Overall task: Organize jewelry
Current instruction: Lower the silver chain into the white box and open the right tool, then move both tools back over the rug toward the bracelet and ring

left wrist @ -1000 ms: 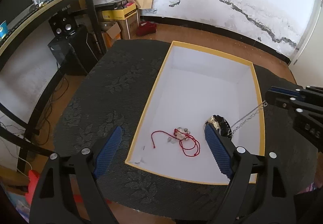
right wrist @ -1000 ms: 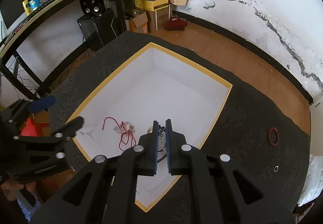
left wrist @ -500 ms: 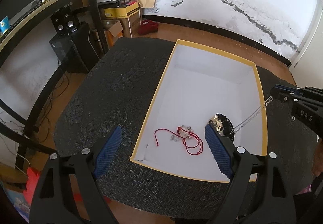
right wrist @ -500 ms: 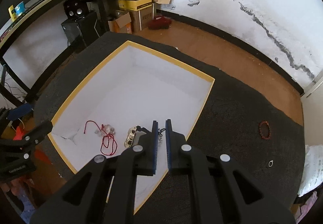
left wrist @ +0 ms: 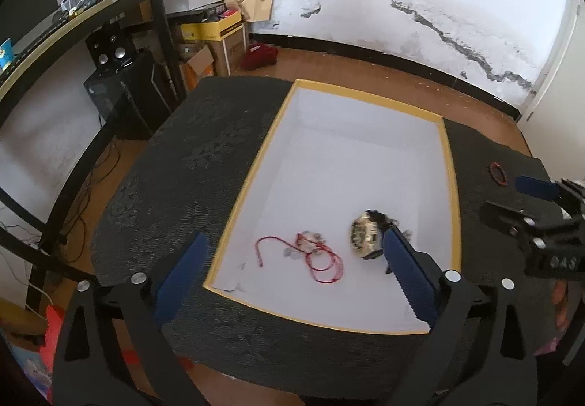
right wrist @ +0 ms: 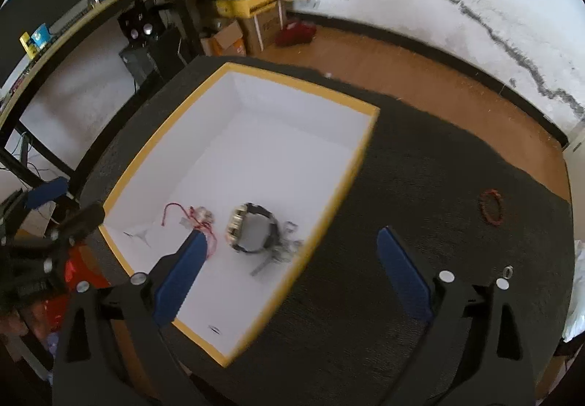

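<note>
A white box with a yellow rim (left wrist: 248, 186) (right wrist: 164, 144) sits on the black patterned table. Inside it lie a red cord necklace (left wrist: 314, 256) (right wrist: 190, 219), a watch (left wrist: 365, 236) (right wrist: 250, 228) and a silver chain (right wrist: 285, 247) beside the watch. My right gripper (right wrist: 292, 239) hovers over the box's near right rim, its jaws opening, with nothing pressed between the pads. My left gripper (left wrist: 296, 241) hangs over the box's near end, jaws also opening and empty. A red bead bracelet (right wrist: 491, 205) (left wrist: 496, 172) and a small ring (right wrist: 507, 271) lie on the cloth right of the box.
The black cloth (left wrist: 164, 168) covers the table, whose edges fall off to a wooden floor. A dark shelf unit (left wrist: 109, 14) with speakers, cardboard boxes and paper bags stands at the back left. Each gripper shows at the edge of the other's view.
My right gripper went from shut to wide open and let the silver chain drop into the box by the watch, shifting right. My left jaws spread a little wider.
</note>
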Demonstrator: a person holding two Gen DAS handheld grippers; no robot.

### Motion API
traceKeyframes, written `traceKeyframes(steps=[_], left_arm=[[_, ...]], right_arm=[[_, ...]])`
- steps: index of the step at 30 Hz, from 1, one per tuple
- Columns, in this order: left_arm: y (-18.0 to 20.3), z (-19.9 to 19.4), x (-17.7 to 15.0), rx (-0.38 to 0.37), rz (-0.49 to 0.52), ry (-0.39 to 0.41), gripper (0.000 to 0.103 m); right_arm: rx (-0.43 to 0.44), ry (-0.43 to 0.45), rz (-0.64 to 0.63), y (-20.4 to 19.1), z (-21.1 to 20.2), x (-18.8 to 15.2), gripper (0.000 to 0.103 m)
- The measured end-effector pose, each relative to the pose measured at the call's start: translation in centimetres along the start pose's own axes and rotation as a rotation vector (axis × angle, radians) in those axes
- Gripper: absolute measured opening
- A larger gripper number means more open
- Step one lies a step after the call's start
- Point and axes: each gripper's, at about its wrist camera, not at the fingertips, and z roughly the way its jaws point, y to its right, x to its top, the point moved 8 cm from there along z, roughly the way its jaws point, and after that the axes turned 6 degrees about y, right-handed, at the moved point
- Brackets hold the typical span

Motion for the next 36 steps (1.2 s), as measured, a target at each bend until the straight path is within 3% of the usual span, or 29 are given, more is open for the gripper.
traceKeyframes(steps=[4,10,14,18,22,25,29,36], left_arm=[[3.8,-0.9,-0.1,-0.058,0.011,0.01,0.097],[13.6,-1.3,-0.4,-0.171,0.064,0.053,0.097],[22.2,0.8,-2.2,-0.247,0.144,0.042,0.097],[27.8,3.4,-3.9,-0.259,0.199,0.05,0.097],[30.6,6.2,-5.7,-0.249,0.228,0.08,0.097],[31.7,8.4,-7.2,-0.244,0.276,0.021,0.097],[32.3,9.6,-6.7,-0.254,0.241,0.007,0.097],[33.7,10.6,-6.2,-0.246,0.279,0.024,0.097]], right_arm=[[-0.047,0.08,0.085,5.2,-4.4,-3.6,0.096],[-0.254,0.231,0.227,15.4,-10.4,-9.4,0.096],[-0.36,0.263,0.23,20.7,-11.1,-12.3,0.096],[-0.376,0.239,0.258,24.3,-10.2,-15.0,0.096],[-0.386,0.186,0.283,27.2,-8.5,-16.2,0.096],[-0.374,0.178,0.289,28.2,-7.7,-16.3,0.096],[-0.368,0.178,0.289,28.4,-7.1,-16.3,0.096],[-0.356,0.168,0.293,28.4,-6.4,-15.9,0.096]])
